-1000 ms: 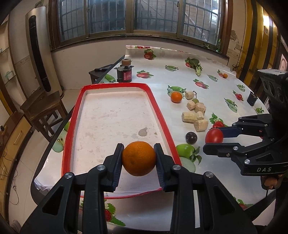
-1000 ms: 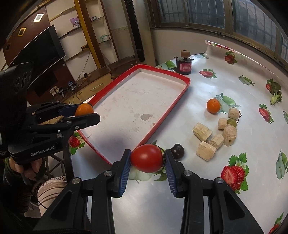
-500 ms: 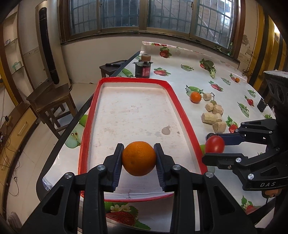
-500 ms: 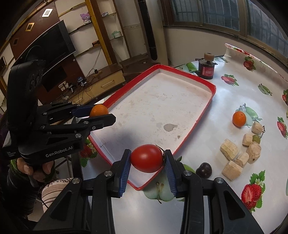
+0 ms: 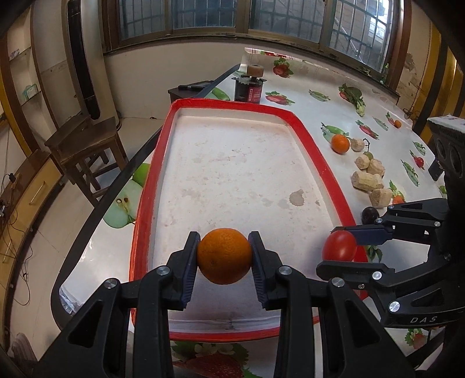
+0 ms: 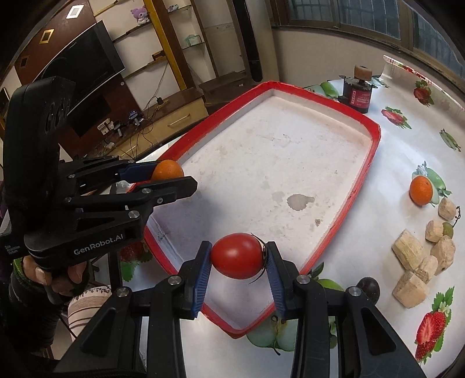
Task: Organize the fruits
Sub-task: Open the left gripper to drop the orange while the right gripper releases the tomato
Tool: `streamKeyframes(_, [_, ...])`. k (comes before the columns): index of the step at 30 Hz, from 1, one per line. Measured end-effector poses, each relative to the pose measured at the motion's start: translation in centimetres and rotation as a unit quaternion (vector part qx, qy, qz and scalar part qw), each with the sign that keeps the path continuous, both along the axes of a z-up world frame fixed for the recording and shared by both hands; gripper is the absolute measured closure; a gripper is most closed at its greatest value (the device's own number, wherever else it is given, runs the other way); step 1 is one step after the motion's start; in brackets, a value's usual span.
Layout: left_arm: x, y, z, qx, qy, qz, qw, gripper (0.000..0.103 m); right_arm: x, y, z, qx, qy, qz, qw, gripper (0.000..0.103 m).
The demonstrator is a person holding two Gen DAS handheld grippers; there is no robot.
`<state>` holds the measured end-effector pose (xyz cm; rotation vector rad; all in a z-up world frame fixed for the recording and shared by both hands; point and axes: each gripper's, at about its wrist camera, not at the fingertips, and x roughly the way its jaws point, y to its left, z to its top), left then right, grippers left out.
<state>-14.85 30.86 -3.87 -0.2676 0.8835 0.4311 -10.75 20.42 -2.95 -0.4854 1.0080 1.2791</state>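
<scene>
Both grippers grip fruit: left gripper (image 5: 224, 256) clamps an orange (image 5: 224, 255), right gripper (image 6: 237, 256) a tomato (image 6: 237, 256), long axis crosswise between its pads. Each hangs tilted down over the tray's (image 5: 331, 186) near end, on a fruit-print tablecloth (image 6: 386, 151) beneath barred windows (image 5: 290, 17).
</scene>
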Motion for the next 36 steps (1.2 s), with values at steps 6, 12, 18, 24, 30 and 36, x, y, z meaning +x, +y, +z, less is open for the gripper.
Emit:
streamKeyframes(6, [0.5,0.6,-1.4,-0.009,0.015,0.006,0.9998,0.072,0.7,1.2,-1.7,-0.02,-0.005,0.005,1.0,0.065])
streamKeyframes(12, [0.9,0.4,-2.0,-0.006,0.026,0.006,0.9996,0.071,0.5,1.6,-2.2,-0.026,-0.013,0.013,0.999,0.064])
streamKeyframes(18, [1.0,0.3,-1.9,0.005,0.043,0.012,0.999,0.057,-0.2,1.4,-1.9,-0.029,-0.027,0.018,0.999,0.052])
streamKeyframes(24, [0.4,0.0,-0.3,0.011,0.028,0.015,0.9994,0.053,-0.8,0.0,-0.5,-0.014,-0.04,0.022,0.999,0.044])
streamKeyframes(30, [0.4,-0.9,0.8,0.02,0.022,0.01,0.9995,0.053,-0.8,-2.3,0.8,-0.005,-0.046,0.012,0.999,0.044])
streamKeyframes(36, [0.5,-2.2,1.8,0.026,0.015,0.0,0.9995,0.053,-0.5,-4.9,1.7,0.005,-0.043,-0.006,0.999,0.043])
